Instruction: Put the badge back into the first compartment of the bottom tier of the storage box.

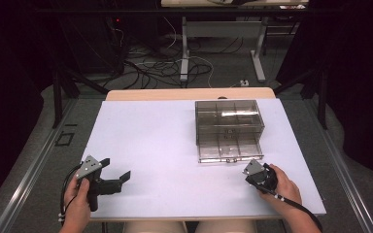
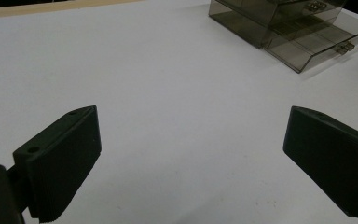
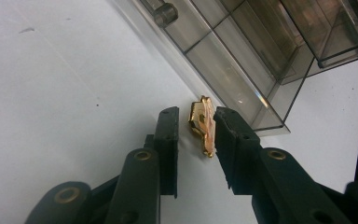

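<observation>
— Just beside the front corner of the clear drawer box [image 3: 242, 60], what lies there?

— A small gold metal piece [image 3: 203, 123], on the white tabletop [image 3: 51, 93], between the jaws of the right tongs [image 3: 196, 128]. The jaws stand a little apart around it; one looks to touch it, though I cannot tell if it is gripped.

— And the box?

— Its lower drawer [image 1: 229, 148] is pulled out toward the person.

— The left tongs [image 1: 114, 170]?

— Well apart from the box, jaws spread wide over bare tabletop, holding nothing.
</observation>
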Demonstrator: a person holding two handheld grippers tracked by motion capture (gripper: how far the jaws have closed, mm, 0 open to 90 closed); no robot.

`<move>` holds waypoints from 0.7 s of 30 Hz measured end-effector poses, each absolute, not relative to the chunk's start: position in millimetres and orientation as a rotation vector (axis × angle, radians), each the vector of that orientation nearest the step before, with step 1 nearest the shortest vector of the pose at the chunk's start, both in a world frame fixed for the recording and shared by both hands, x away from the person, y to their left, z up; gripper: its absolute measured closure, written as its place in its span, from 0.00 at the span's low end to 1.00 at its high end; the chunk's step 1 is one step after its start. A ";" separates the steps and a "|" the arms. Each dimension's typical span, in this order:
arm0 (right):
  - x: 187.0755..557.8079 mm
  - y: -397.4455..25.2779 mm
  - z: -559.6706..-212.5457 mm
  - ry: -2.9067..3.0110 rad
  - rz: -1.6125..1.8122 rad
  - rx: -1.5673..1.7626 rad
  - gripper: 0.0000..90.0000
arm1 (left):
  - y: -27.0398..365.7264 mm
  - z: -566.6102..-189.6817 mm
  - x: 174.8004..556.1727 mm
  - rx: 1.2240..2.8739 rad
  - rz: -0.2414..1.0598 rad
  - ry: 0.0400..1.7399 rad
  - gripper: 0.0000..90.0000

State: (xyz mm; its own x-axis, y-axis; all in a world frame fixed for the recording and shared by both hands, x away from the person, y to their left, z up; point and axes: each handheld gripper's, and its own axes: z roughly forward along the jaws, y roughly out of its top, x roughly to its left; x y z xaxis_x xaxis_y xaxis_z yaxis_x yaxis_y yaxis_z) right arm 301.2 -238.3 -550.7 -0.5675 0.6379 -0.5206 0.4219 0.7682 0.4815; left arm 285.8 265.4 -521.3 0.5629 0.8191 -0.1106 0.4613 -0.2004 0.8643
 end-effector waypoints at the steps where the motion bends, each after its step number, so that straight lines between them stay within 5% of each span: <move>1: 301.6 -237.8 -551.1 2.258 0.403 0.788 0.78 | 265.8 -521.3 285.7 1.842 0.473 1.046 0.05; 21: 303.9 -233.6 -550.7 2.254 0.333 0.770 0.92 | 266.9 -521.0 284.5 1.842 0.473 1.050 0.05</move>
State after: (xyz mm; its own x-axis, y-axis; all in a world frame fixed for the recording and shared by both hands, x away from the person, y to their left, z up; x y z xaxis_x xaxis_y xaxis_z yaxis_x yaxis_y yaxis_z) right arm 303.9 -233.6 -550.7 -0.5620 0.6155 -0.5525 0.4296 0.7881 0.4409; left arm 284.5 266.9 -521.0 0.5603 0.8211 -0.1092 0.4622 -0.2005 0.8638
